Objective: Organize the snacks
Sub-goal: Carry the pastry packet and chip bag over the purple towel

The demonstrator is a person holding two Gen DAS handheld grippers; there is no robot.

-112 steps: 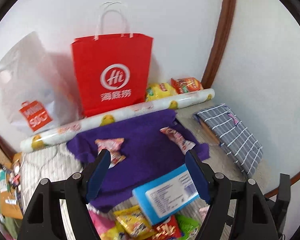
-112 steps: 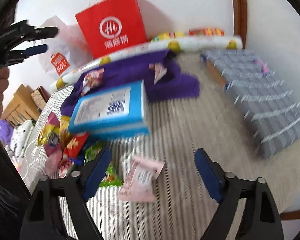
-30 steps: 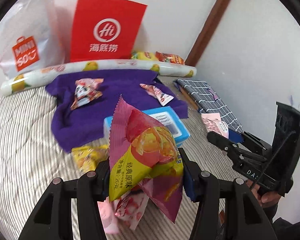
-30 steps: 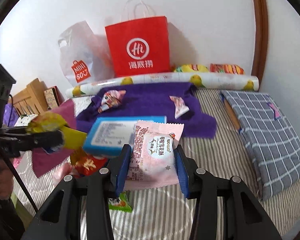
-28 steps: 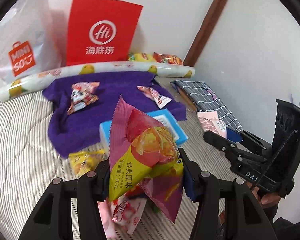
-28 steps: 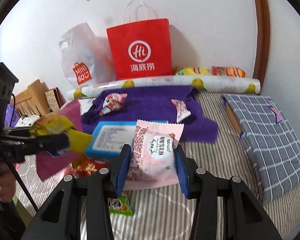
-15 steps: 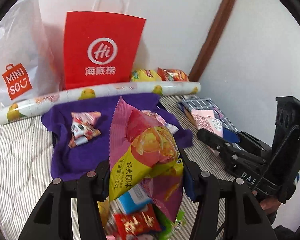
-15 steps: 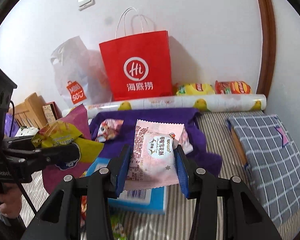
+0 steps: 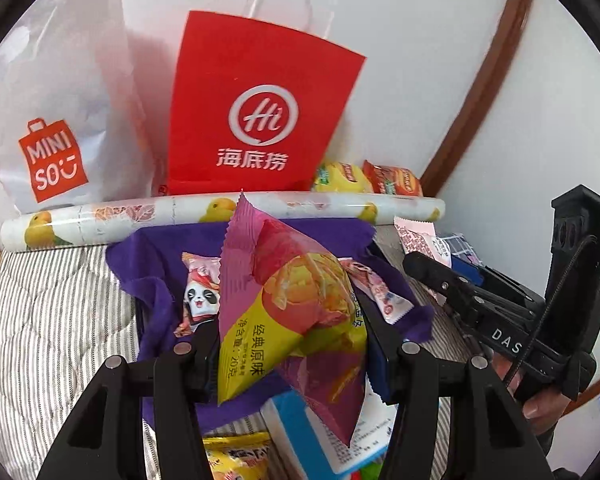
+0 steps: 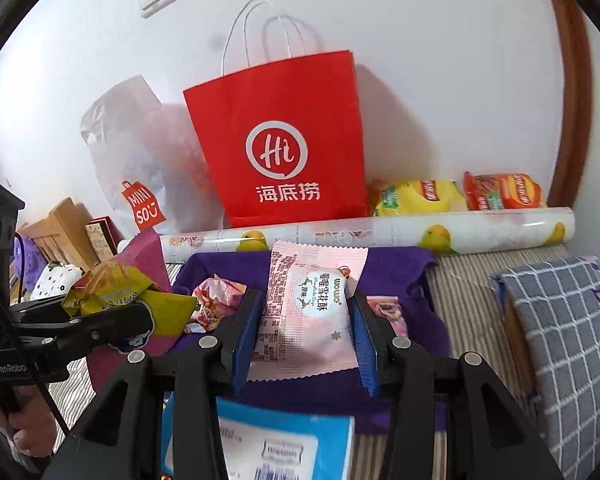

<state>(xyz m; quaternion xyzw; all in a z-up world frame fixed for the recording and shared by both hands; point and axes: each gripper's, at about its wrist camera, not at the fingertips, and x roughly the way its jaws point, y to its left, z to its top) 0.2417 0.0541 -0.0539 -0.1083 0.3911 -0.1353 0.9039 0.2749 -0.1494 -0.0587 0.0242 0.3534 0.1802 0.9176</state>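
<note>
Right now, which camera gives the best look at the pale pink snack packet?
The right wrist view: the pale pink snack packet sits centered and upright between the right hand-held gripper pads, label readable. The left wrist view shows only its edge, seen sideways at the right behind that gripper's fingers.

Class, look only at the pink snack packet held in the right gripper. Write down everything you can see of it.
The pink packet is a small, puffy, sealed pouch of glossy film with zigzag-cut top and bottom edges. Its front bears a white oval label with Chinese characters; small dark print runs down its left side. It stands roughly upright, lifted above the purple cloth, clamped at both sides between the blue pads of the right gripper. Nothing else appears to touch it. In the left wrist view only its top shows.
</note>
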